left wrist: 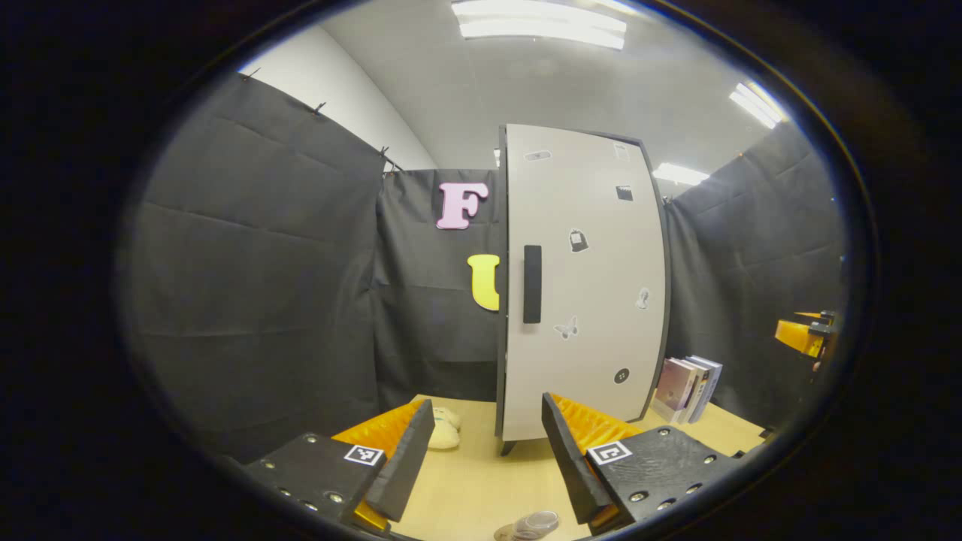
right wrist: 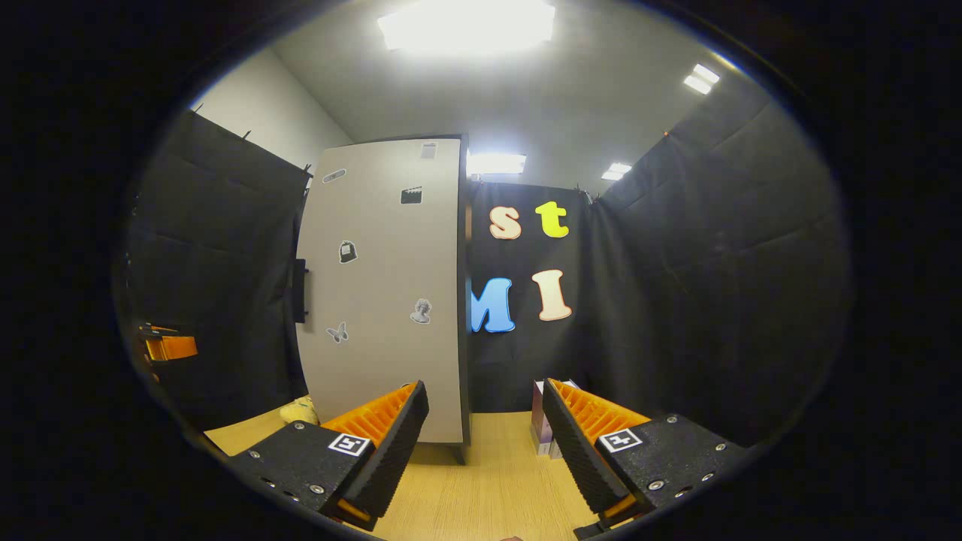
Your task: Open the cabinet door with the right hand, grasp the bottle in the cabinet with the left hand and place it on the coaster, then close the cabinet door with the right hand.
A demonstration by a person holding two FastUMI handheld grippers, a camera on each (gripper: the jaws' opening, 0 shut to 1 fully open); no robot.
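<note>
Left gripper point(left wrist: 487, 451) and right gripper point(right wrist: 485, 443) both hover level, jaws spread wide (nothing between them), each at the far edge of the other's view.

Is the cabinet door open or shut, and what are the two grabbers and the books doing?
Cabinet door: shut, handle untouched.
Left gripper: open, holding nothing.
Right gripper: open, holding nothing.
Coaster: on the table, nothing on it.
Books: standing upright beside the cabinet.
</note>
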